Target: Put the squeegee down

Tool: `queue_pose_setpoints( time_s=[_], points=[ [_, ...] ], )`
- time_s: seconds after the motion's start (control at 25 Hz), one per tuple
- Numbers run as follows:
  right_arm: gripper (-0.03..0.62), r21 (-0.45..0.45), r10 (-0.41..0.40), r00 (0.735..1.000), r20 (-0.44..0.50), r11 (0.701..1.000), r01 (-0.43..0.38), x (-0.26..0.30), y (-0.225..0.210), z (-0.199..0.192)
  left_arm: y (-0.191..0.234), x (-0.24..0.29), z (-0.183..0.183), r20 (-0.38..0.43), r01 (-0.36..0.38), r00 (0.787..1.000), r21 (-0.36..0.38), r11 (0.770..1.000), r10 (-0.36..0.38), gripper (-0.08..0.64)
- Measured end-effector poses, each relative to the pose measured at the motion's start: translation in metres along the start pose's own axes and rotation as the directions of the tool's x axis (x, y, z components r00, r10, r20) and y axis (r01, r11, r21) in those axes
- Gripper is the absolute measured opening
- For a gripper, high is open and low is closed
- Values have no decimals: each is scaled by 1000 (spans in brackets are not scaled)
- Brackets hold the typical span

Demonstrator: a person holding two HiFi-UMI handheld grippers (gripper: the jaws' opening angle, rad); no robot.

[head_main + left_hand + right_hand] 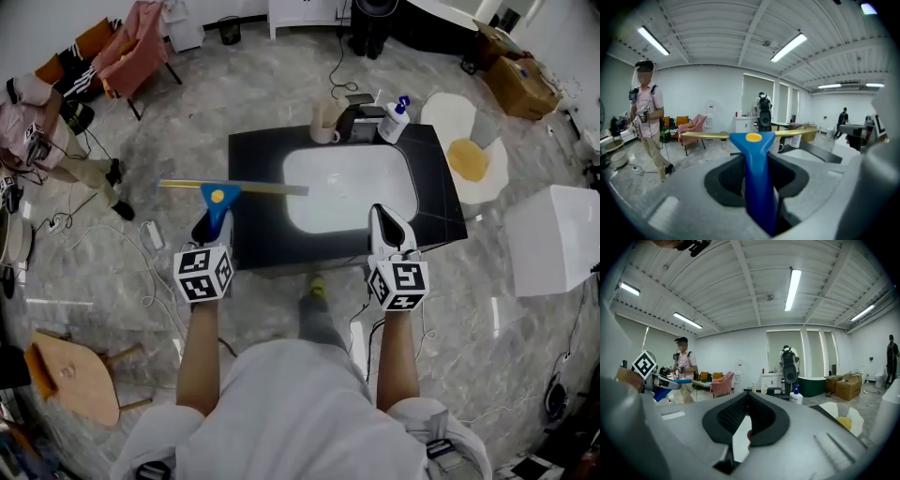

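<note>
Left gripper: your left gripper (757, 164) is clamped on the blue plastic handle of the squeegee (225, 191), a blue T-shaped head with a yellow dot and a long yellow blade bar.
Squeegee place: held in the air, handle toward you, blade crosswise. Its right end reaches over the left rim of the white oval sink basin (349, 187); its left end sticks out past the left edge of the black stone counter (255, 239), over the grey marble floor (187, 141).
Right gripper: your right gripper (747, 397) has its jaws together at the tips, with nothing between them. It is over the front edge of the counter, by the basin's front right corner.
Counter back edge: white spray bottle with a blue top (394, 120) and a beige mug (323, 123) with a dark device between them; you can't tell what the device is.
Room: a person in a pink shirt (647, 119) stands off to the left, well apart from the counter, and a pink armchair (136, 45) is at the far left.
</note>
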State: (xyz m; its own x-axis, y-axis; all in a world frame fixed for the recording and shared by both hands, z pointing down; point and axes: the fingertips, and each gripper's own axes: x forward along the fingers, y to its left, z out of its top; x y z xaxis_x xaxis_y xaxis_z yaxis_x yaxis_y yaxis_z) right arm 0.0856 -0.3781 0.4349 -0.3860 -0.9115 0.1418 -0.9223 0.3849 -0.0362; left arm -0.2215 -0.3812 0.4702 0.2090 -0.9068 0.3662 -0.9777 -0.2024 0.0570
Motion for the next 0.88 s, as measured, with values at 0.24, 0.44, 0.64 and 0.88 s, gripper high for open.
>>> queue_pose_setpoints(
  time_s=[0.24, 0.44, 0.64, 0.88],
  points=[
    [3, 10, 39, 999, -30, 999, -39, 75, -61, -4, -8, 87, 15, -37, -41, 998, -24, 999, 40, 135],
    [3, 15, 77, 996, -45, 997, -76, 133, -100, -3, -5, 149, 28, -56, -93, 994, -52, 994, 90, 135],
    [3, 18, 108, 992, -66, 994, -107, 180, -131, -10, 1, 199, 28, -89, -142, 987, -81, 987, 135, 135],
    [3, 48, 144, 986, -86, 989, -140, 215, -147, -16, 11, 238, 29, -121, -168, 980, -99, 981, 156, 135]
  ],
)
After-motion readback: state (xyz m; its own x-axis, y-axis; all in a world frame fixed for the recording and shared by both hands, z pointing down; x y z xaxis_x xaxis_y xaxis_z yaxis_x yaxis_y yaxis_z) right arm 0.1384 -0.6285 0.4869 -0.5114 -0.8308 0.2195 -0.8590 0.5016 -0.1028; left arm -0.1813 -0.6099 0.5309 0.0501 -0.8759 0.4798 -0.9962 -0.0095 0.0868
